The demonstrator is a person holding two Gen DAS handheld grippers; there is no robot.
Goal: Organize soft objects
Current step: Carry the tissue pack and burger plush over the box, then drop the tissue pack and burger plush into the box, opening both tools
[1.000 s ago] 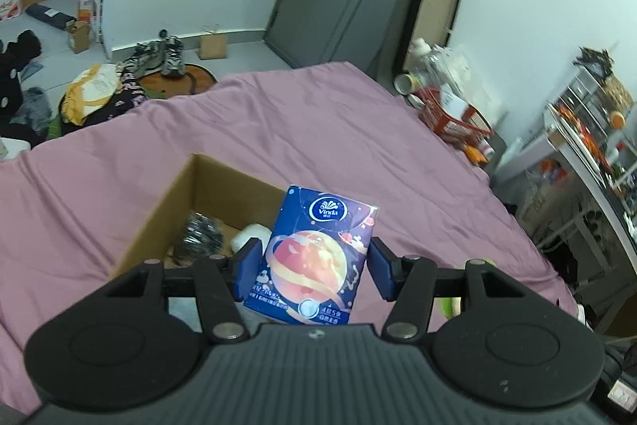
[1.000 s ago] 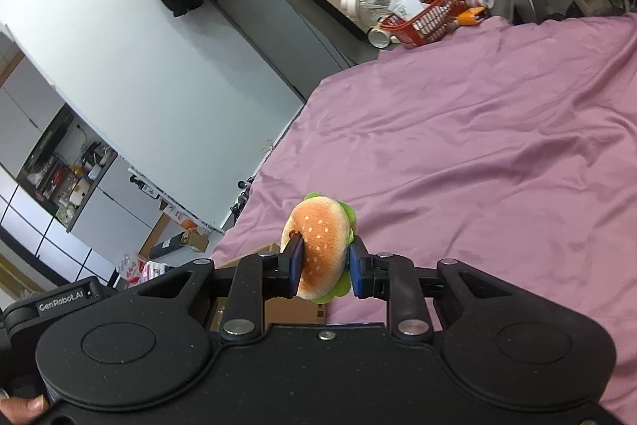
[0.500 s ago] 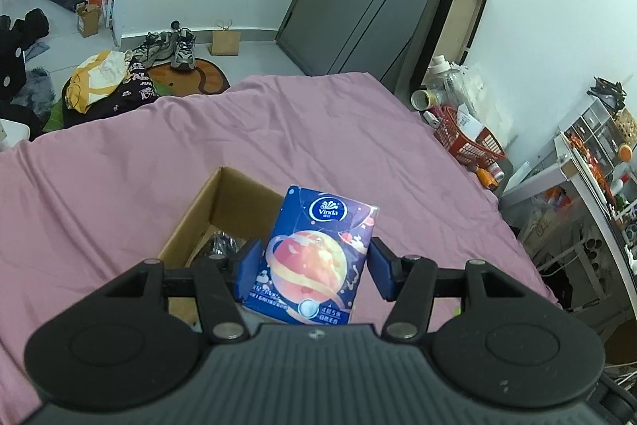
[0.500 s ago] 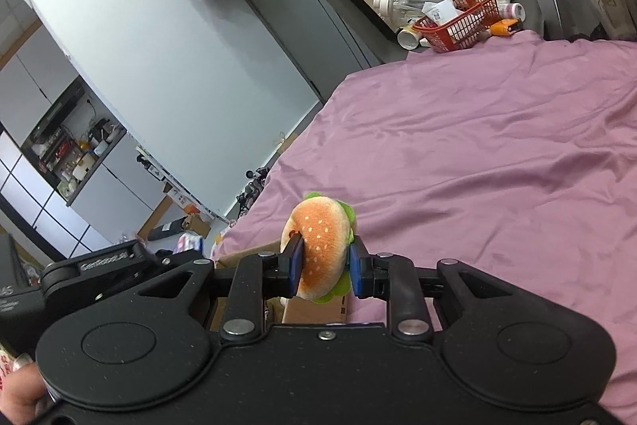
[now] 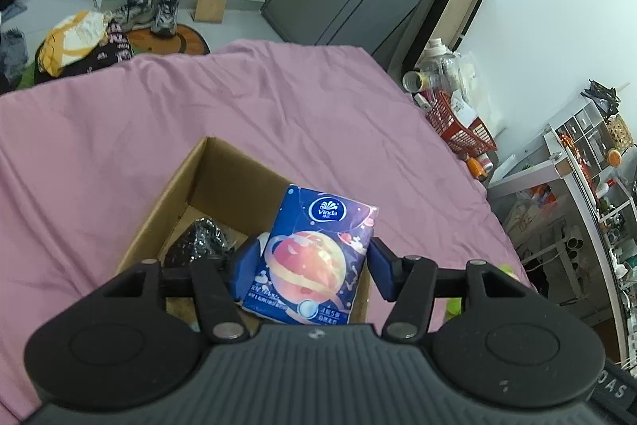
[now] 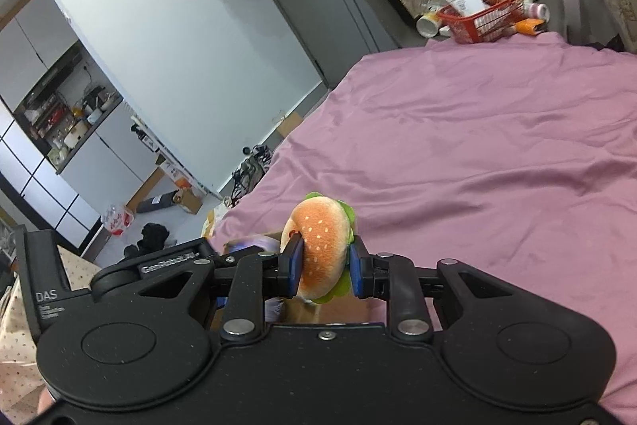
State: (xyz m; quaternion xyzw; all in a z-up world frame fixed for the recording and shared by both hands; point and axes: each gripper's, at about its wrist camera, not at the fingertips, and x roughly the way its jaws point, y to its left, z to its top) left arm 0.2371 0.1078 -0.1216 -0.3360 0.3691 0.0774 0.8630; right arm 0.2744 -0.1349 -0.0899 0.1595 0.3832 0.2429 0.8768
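the left tool [image 5: 312, 267], loosening on the tissue pack [image 5: 314, 257], hangs right over the open cardboard box [image 5: 239, 182], nearer than the right tool [image 6: 323, 259] clamping the burger plush [image 6: 320, 249].

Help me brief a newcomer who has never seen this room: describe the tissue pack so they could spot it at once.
Start at the pink bedspread and find the open cardboard box resting on it. Over the box's near right part, the left gripper holds the tissue pack upright. Unlike the crumpled black item inside the box, it is a flat blue packet printed with an orange planet.
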